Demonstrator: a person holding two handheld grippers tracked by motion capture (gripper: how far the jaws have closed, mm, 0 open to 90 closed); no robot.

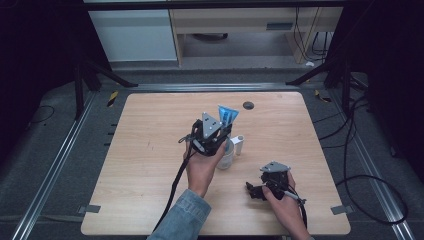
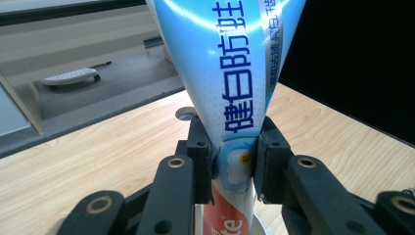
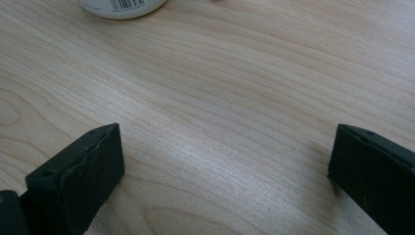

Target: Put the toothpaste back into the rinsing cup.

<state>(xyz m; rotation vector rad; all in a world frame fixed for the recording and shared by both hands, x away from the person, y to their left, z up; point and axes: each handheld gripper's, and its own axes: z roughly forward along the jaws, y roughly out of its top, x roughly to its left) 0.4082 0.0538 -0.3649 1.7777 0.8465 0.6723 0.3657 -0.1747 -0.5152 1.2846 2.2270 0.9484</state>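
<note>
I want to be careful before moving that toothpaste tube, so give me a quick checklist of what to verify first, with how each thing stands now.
1. Left gripper shut on the toothpaste tube: ok.
2. Tube upright, crimped end up: ok.
3. Tube's lower end inside the white cup: cannot tell.
4. Right gripper open, nothing between its jaws: ok.
5. Right gripper apart from the cup, low over the table: ok.
6. Small white cap stands close beside the cup, could be knocked: not ok.
</note>
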